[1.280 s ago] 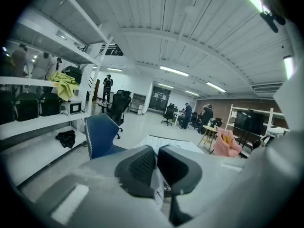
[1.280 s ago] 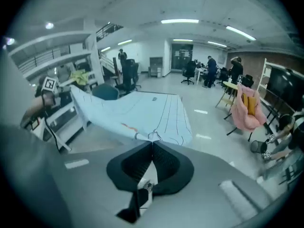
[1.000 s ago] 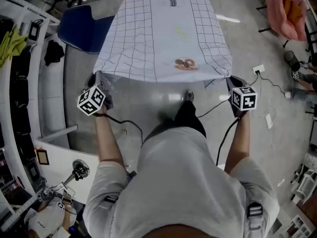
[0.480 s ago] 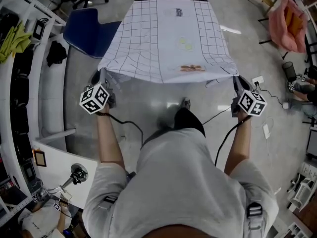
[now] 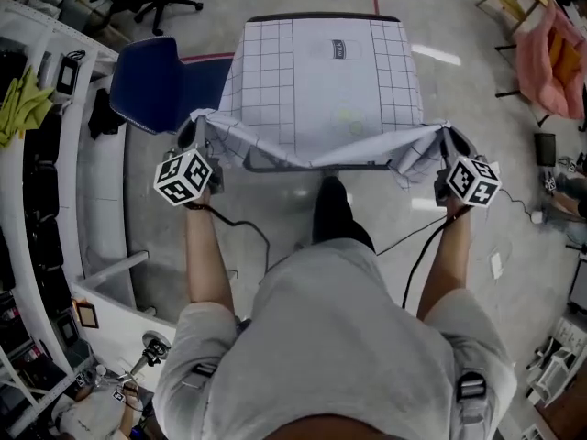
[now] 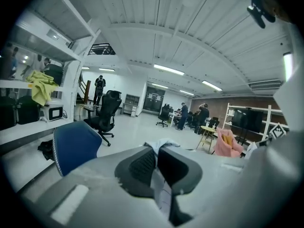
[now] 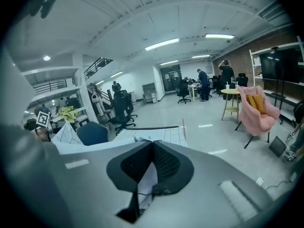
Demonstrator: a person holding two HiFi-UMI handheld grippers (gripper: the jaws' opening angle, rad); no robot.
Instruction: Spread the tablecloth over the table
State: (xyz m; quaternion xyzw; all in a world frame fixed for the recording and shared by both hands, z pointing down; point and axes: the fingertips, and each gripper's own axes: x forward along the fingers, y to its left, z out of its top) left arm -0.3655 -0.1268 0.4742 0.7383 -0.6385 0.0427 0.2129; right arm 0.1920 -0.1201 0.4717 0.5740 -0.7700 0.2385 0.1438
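Since a second ago both of our hands have gone forward and a little up. The near hem of the tablecloth point(image 5: 321, 81), which then hung out over the floor toward us with an orange print showing, now sags right at the table's near rim point(image 5: 303, 166), and the print is out of sight. The cloth between our hands was fairly taut then and is now slack and rumpled.

Nearest us, the left gripper point(image 5: 194, 134) has its fingers point(image 6: 140, 167) pressed together on a corner of the cloth, and a tuft of fabric point(image 6: 161, 144) pokes out beyond the tips. The right gripper point(image 5: 449, 140) does the same. Its fingers point(image 7: 166, 163) pinch the other near corner, with checked fabric point(image 7: 147, 182) caught in the narrow slit between them.

Beyond the grippers the hem droops in a shallow curve from corner to corner. Farther on, the checked sheet lies flat over the tabletop to the far edge, with its sides hanging down.

We judge it thin, light and quite limp. It has no stiffness of its own, so it will sag and fold wherever we let tension off, and it may catch air if moved fast. The two near corners are the right holds. Kept wide apart, they let us draw the hem straight and lower it evenly. A loose pinch would probably let the smooth fabric slide out.

Left of the table stands a blue chair point(image 5: 156, 81), clear of the cloth.
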